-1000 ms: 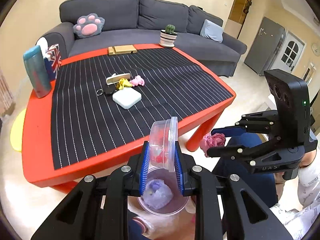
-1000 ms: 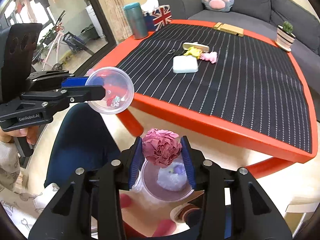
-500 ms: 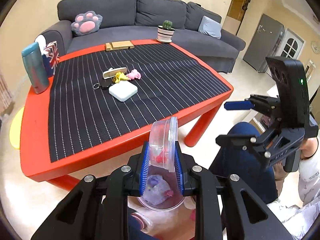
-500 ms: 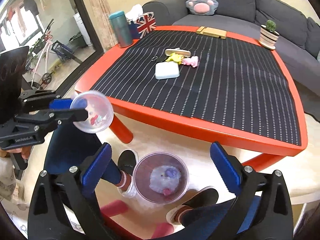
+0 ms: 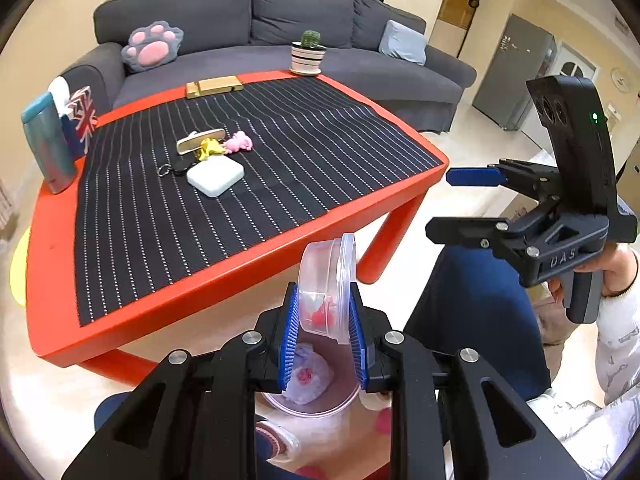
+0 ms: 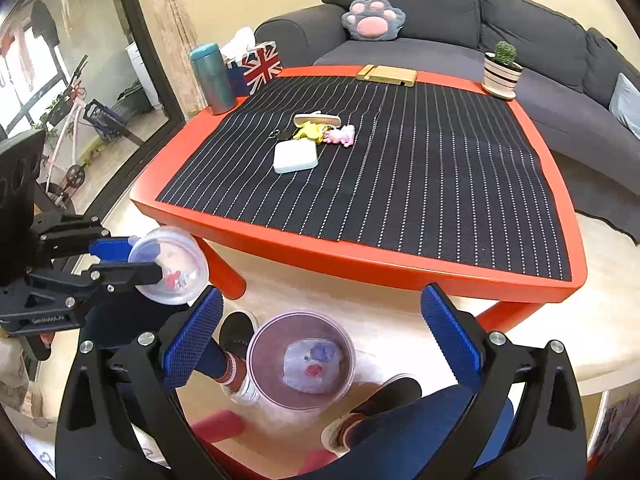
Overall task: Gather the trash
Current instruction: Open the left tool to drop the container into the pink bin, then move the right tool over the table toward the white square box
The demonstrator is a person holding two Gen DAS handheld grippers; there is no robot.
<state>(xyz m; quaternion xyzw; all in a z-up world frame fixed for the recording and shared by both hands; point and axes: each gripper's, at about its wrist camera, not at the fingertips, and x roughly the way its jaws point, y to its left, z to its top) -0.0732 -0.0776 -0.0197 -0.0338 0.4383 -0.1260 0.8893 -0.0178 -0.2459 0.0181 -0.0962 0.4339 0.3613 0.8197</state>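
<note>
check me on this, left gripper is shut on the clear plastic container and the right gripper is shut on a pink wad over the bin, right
Not quite. The left gripper is shut on the clear plastic container, but the right gripper is open and empty over the bin; the right wrist view shows it.

we see a clear plastic tub [image 5: 326,284], round and lidded, turned on edge so its lid faces right, with small red scraps [image 5: 318,314] inside. on the floor below us stands a round bin [image 6: 301,360] with a translucent pinkish rim, upright and open. inside it lies a pale crumpled wad [image 6: 313,365] marked with purple and red blotches, resting near the middle of the bin's dark bottom.
</note>
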